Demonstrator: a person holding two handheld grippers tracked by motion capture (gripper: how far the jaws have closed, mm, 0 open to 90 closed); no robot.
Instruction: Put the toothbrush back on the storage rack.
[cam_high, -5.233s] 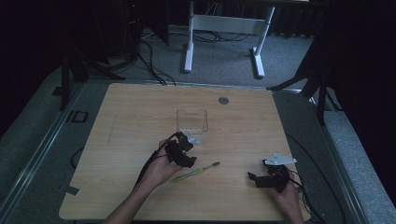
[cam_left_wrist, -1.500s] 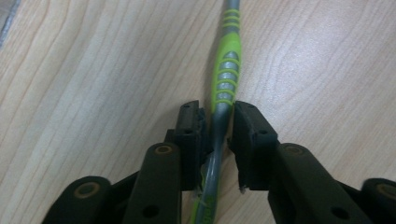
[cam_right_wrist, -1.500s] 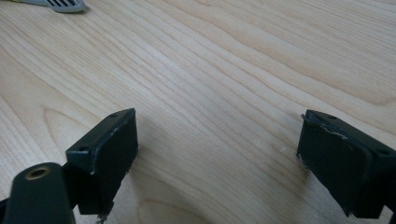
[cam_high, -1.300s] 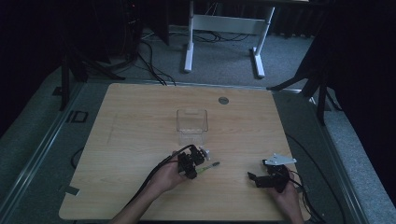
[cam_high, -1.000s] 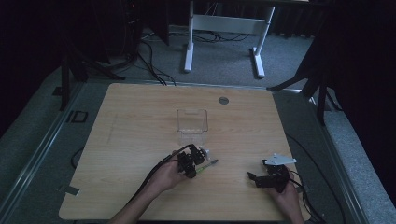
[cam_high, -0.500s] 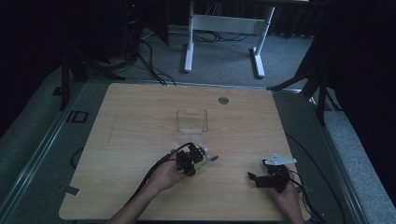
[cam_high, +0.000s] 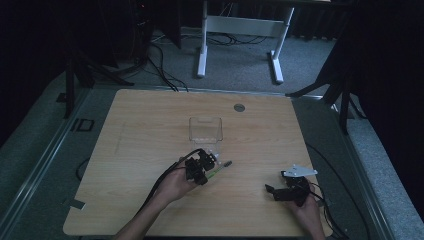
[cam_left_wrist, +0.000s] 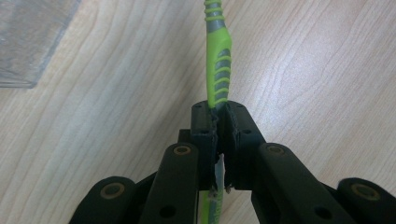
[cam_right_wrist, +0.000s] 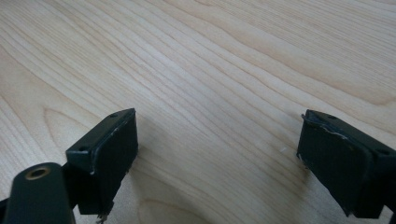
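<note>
On the pale wooden bench (cam_high: 150, 130), ringed by a dim grey-carpeted room, the left gripper (cam_left_wrist: 218, 114) pinches a green toothbrush (cam_left_wrist: 219, 70) at centre frame, while the right gripper (cam_right_wrist: 217, 149) rests with fingers spread.

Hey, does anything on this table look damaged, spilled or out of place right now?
Nothing stands out. The left tongs are shut on the green toothbrush, whose handle runs straight out from them over the table. The clear container stands upright, with no spill visible. The right tongs are open over bare wood.
</note>
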